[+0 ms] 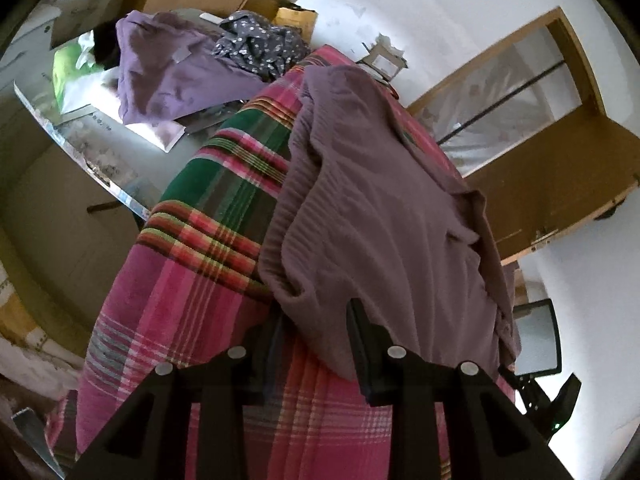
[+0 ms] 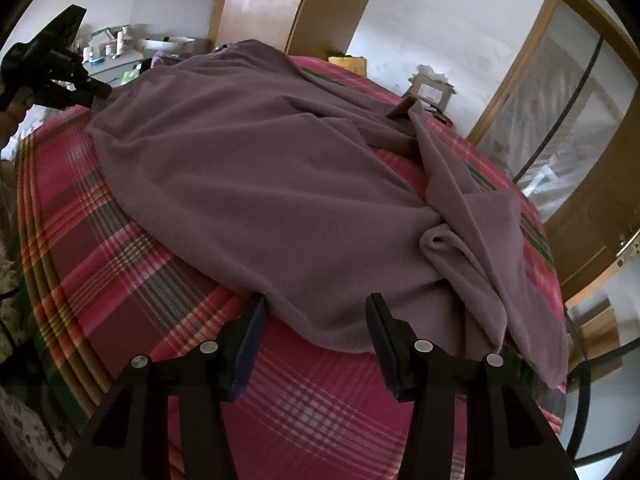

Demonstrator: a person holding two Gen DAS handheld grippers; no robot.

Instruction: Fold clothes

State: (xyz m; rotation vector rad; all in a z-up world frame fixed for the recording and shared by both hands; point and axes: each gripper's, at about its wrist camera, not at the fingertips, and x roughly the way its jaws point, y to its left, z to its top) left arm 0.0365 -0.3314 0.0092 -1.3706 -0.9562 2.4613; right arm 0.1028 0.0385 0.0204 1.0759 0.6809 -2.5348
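Garment: mauve fleece top [image 2: 260, 184], spread over the plaid bedcover [image 2: 120, 264] on the bed, rumpled, not flat.
Garment, right side: a sleeve [image 2: 480, 232] lies folded and creased across the body, its end trailing to the near right edge of the bed.
Garment, near hem: edge [image 2: 320, 340] rests on the cover between the two fingers of the right gripper.
Garment, left wrist view: ribbed hem band [image 1: 288, 216] curls along the left edge; fabric bunches near the fingers.
Right gripper [image 2: 316, 320]: fingers spread wide apart, one on each side of the hem; holding nothing. Whether the tips touch the fabric, cannot tell.
Left gripper [image 1: 316, 328]: fingers apart; right finger [image 1: 362, 344] sits at the garment's near edge, left finger is dark against the cover. No fabric clamped between them.
Left gripper, right wrist view: visible at the far left [image 2: 52, 72], just beside the far left corner of the garment.
Bedcover: pink, red and green plaid, showing around the garment on the near and left sides.
Other clothes: a purple garment [image 1: 168, 68] and a grey floral-print one [image 1: 260, 44] piled beyond the far end of the bed.
Background: wooden door with glass panel [image 2: 560, 120] to the right; cardboard box [image 2: 430, 88] past the bed; small bottles on a white unit [image 2: 108, 48] at far left.
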